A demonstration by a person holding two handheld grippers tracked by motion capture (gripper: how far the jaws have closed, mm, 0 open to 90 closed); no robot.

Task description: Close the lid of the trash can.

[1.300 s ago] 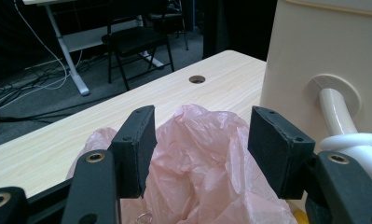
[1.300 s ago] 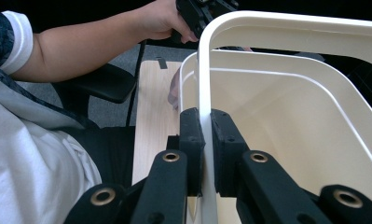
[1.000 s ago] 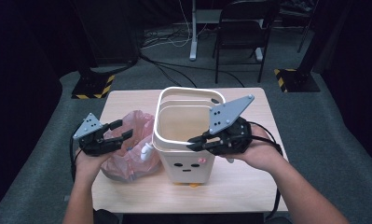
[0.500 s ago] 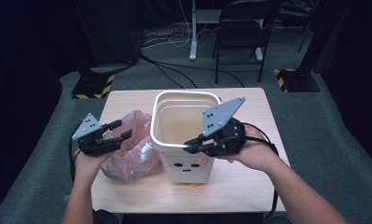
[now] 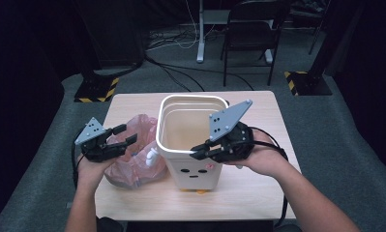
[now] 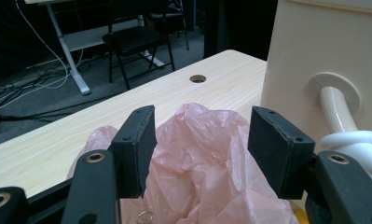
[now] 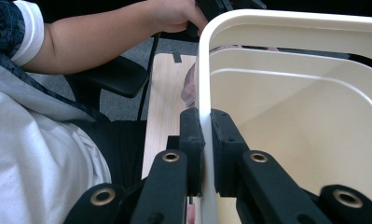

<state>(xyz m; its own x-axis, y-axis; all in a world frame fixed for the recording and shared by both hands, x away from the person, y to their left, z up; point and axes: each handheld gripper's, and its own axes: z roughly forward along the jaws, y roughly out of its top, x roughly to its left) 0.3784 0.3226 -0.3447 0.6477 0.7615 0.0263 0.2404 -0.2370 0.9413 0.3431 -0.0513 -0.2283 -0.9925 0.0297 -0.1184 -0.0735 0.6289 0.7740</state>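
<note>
A cream plastic bin (image 5: 190, 166) with a small face on its front stands at the middle of the wooden table (image 5: 258, 183). My right gripper (image 5: 198, 151) is shut on the bin's near rim (image 7: 206, 116), one jaw outside the wall and one inside. A crumpled pink plastic bag (image 5: 135, 159) lies on the table to the left of the bin. My left gripper (image 5: 124, 134) hovers open just above the bag (image 6: 207, 158), which shows between its jaws. The bin's white side handle (image 6: 347, 135) is to the right of that gripper.
A round cable hole (image 6: 197, 78) sits in the tabletop beyond the bag. A black chair (image 5: 256, 34) and a desk leg (image 5: 200, 29) stand on the grey floor behind the table. Yellow-and-black floor markers (image 5: 97, 89) lie at both far sides.
The right gripper and the bin rim it holds have shifted slightly left and toward me. The left gripper has stayed open above the pink bag.
</note>
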